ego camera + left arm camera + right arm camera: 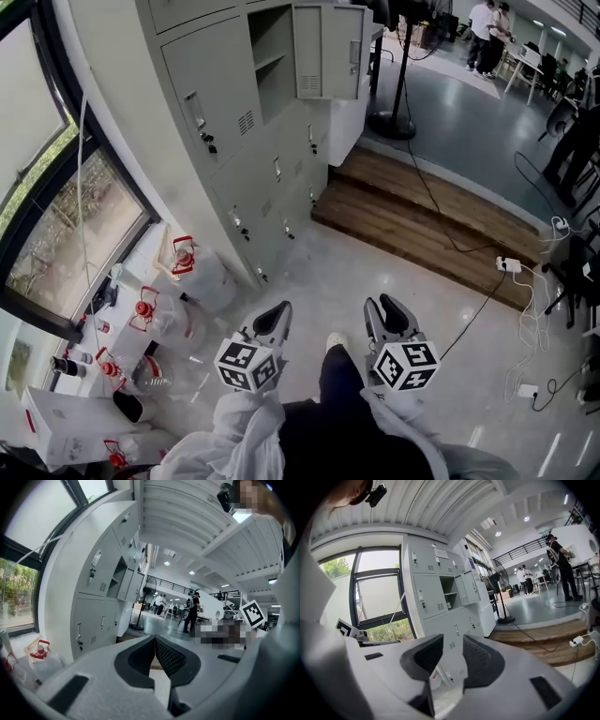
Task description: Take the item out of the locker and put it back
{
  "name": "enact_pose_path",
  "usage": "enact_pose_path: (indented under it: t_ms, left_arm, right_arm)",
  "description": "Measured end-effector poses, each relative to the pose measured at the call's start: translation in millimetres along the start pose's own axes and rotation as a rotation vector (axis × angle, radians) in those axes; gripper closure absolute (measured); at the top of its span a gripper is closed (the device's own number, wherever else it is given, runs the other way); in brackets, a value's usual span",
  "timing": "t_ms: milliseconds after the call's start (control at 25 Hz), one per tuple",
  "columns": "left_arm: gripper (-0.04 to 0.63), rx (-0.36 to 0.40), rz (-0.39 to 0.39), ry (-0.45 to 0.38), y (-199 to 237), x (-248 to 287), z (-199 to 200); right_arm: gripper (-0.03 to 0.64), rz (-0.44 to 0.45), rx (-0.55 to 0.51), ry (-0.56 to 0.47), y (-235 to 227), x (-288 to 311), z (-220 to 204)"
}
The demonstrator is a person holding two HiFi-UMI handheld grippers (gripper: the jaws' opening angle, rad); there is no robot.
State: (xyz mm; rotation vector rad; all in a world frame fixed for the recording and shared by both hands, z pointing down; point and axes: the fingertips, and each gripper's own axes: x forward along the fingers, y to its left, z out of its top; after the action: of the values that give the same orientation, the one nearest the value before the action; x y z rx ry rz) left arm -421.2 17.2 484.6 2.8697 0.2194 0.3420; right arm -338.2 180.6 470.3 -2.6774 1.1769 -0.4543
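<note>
A bank of grey lockers (234,131) stands ahead of me on the left. One upper compartment (270,58) is open, with its door (328,52) swung out. In the right gripper view a small item (449,604) shows on the lower shelf of that open compartment (449,595), too small to make out. Both grippers hang low over the pale floor, well short of the lockers. My left gripper (279,310) (154,638) has its jaws together at the tips, with nothing in them. A narrow gap shows between the jaws of my right gripper (386,306) (453,638), and nothing is in it.
A raised wooden step (422,216) runs beyond the lockers, and a fan stand (392,122) is on the floor above it. Cables and a power strip (509,265) lie at the right. Bags and bottles with red parts (183,258) crowd the floor by the window (56,234). People (487,33) stand far off.
</note>
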Motion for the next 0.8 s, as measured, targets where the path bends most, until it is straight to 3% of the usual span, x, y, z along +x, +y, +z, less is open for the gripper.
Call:
enact_pose_path:
  t_ms: [160, 360, 800]
  left_arm:
    - [0.588, 0.007, 0.007, -0.008, 17, 37, 14]
    - [0.588, 0.002, 0.033, -0.015, 42, 85, 37]
    - [0.588, -0.003, 0.069, -0.025, 84, 182, 74]
  right_arm:
    - [0.369, -0.003, 0.006, -0.002, -24, 38, 13]
    - [0.256, 0.006, -0.006, 0.024, -53, 90, 32]
    - [0.244, 0.071, -0.024, 0.052, -104, 185, 69]
